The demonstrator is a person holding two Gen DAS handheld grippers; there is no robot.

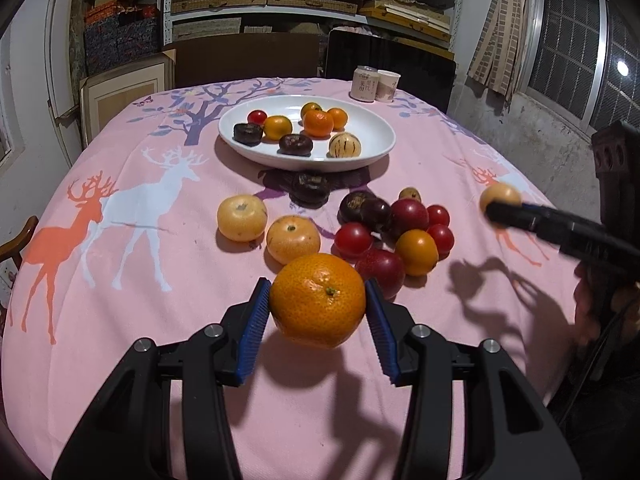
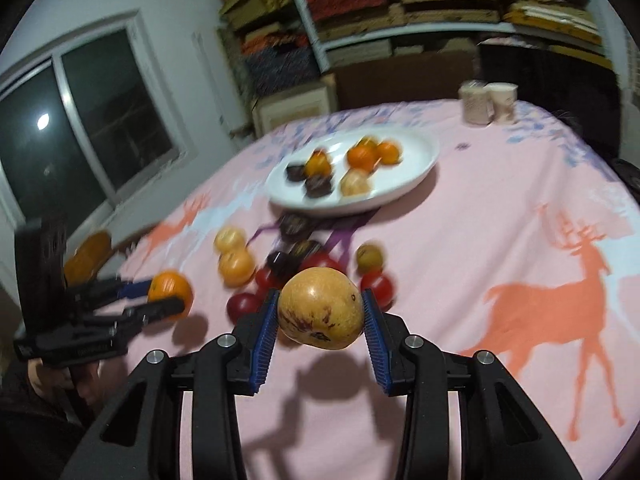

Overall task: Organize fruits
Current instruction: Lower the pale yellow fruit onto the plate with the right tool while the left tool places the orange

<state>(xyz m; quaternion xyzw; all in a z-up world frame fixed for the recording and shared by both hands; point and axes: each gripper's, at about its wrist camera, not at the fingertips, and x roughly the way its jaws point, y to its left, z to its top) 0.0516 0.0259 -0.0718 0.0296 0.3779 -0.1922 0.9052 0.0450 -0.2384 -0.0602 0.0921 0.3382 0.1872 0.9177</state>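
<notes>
The left claw (image 1: 318, 306) grips a large orange mandarin (image 1: 318, 300) between its blue ribbed pads (image 1: 253, 330), held clear of the pink deer-print cloth on the worktop (image 1: 120, 280), with its shadow falling on the cloth beneath. The right claw (image 2: 322, 314) is closed on a yellow-brown fruit with purple streaks (image 2: 321, 307), also lifted off the cloth.

Taking the white oval plate (image 1: 372, 128) as the landmark: on it lie a red cherry tomato, several orange mandarins, two dark brown fruits and a pale striped fruit (image 1: 345, 145). Just in front of the plate, at its near rim, sits another dark fruit (image 1: 311, 187). Further toward the camera from the plate, two yellow-orange fruits (image 1: 242, 218) lie side by side, and to their right is a tight cluster of red tomatoes (image 1: 353, 239), dark purple fruits and one orange fruit (image 1: 417, 251), touching one another. The left claw's mandarin hangs nearest the camera, in front of that cluster.

Behind the plate, at the far edge of the worktop, stand a can (image 1: 365, 83) and a paper cup (image 1: 388, 86), touching; the can's label carries dark characters too small to read. The right wrist view is motion-blurred, so no writing is legible there.
</notes>
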